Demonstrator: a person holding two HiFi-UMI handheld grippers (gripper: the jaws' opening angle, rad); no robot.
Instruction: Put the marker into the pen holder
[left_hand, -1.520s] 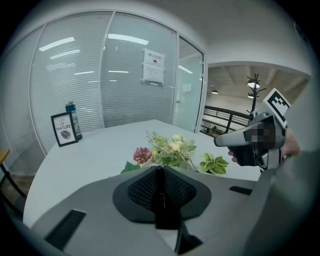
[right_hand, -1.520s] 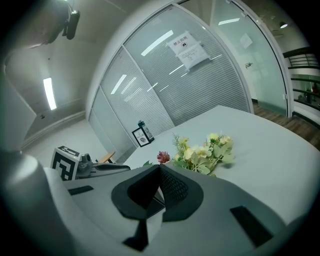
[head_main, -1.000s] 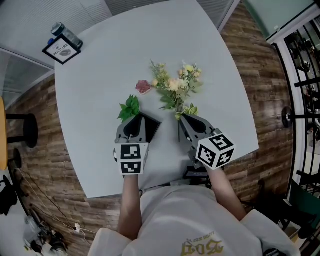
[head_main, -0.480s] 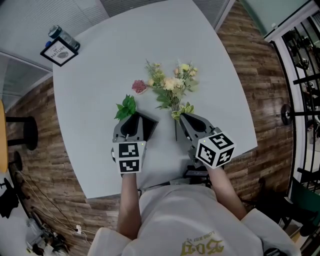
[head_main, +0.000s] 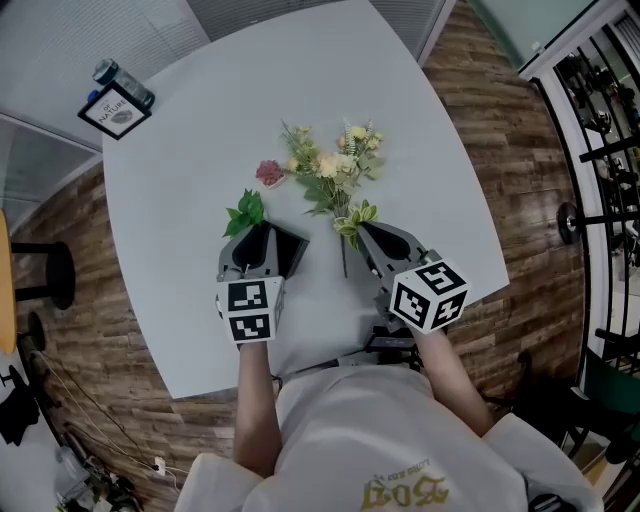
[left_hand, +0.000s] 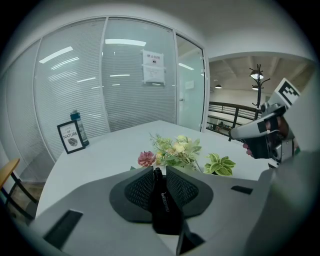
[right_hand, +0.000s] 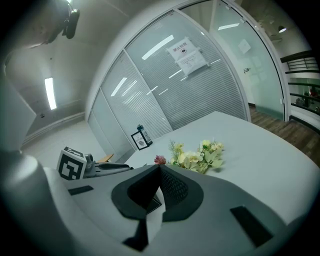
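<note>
Left gripper pinches black marker by the barrel; likely light, stiff, slick. Right gripper jaws pressed together, empty. Flowers at 12 o'clock.

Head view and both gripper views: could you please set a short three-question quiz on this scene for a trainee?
1. True or false: the left gripper has its jaws shut on a slim black marker.
2. What stands at the far left corner of the white table? A) a framed black-and-white sign with a blue-capped bottle behind it; B) a red mug; C) a laptop.
3. Fill in: in the head view, the lone pink flower lies to the ___ of the pale yellow-and-green bouquet.
Key: 1 true; 2 A; 3 left.
</note>
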